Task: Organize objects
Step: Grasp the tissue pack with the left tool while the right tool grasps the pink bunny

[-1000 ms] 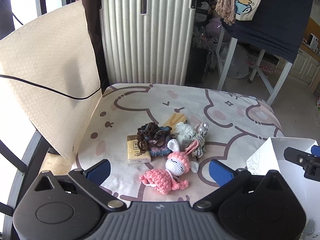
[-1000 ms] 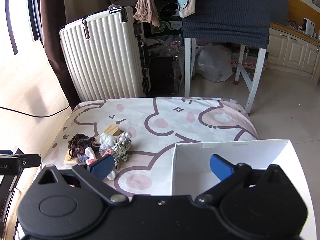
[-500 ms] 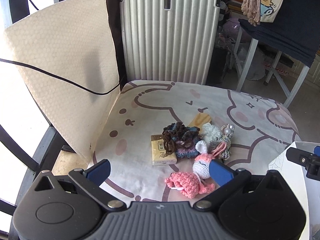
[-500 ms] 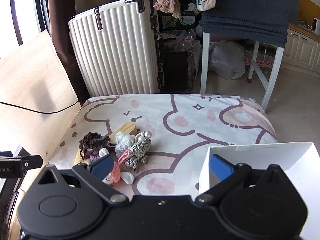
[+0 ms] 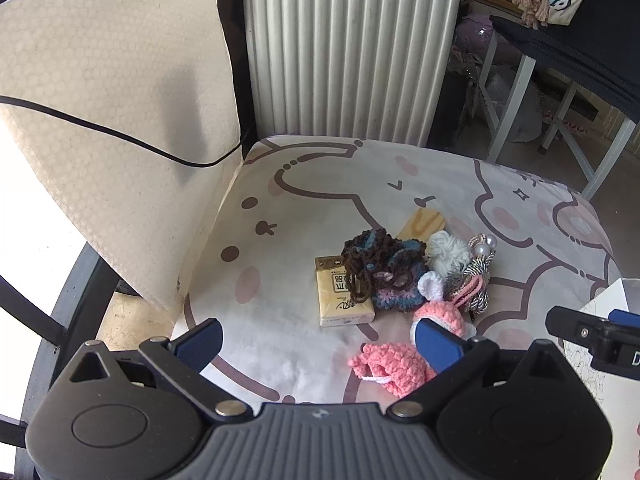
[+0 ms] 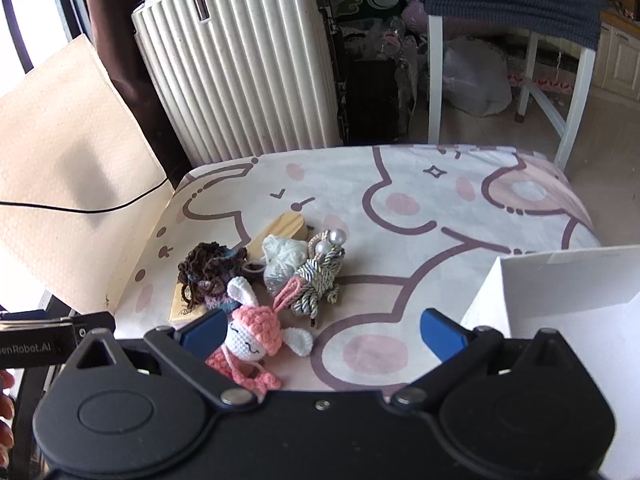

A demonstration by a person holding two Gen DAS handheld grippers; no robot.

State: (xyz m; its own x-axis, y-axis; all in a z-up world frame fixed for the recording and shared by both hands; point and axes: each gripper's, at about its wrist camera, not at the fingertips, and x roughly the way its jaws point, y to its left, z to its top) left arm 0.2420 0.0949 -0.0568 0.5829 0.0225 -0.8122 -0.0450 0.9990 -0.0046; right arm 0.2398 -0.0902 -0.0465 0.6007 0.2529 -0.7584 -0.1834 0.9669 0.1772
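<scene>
A small pile lies on the cartoon-print tabletop [image 5: 320,184]: a pink crochet bunny [image 5: 394,362] [image 6: 256,330], a yellow tissue pack [image 5: 342,298], a brown and blue crochet scrunchie [image 5: 380,266] [image 6: 210,270], a pale yarn ball [image 5: 446,254] [image 6: 280,258], a striped cord knot with pearls [image 5: 478,276] [image 6: 320,284] and a wooden block [image 5: 424,224] [image 6: 286,228]. A white open box [image 6: 560,280] stands at the right. My left gripper [image 5: 320,344] is open just before the pile. My right gripper [image 6: 324,334] is open, its left finger beside the bunny.
A ribbed white suitcase [image 5: 348,48] [image 6: 240,76] stands behind the table. A beige padded sheet [image 5: 108,112] with a black cable leans at the left. A white stool under dark cloth [image 6: 516,12] stands at the back right. The right gripper's body [image 5: 596,336] shows at the left view's right edge.
Both grippers have moved forward and down toward the pile, which now looks larger and nearer. The white box has slid toward the right edge of both views. Both stay open.
</scene>
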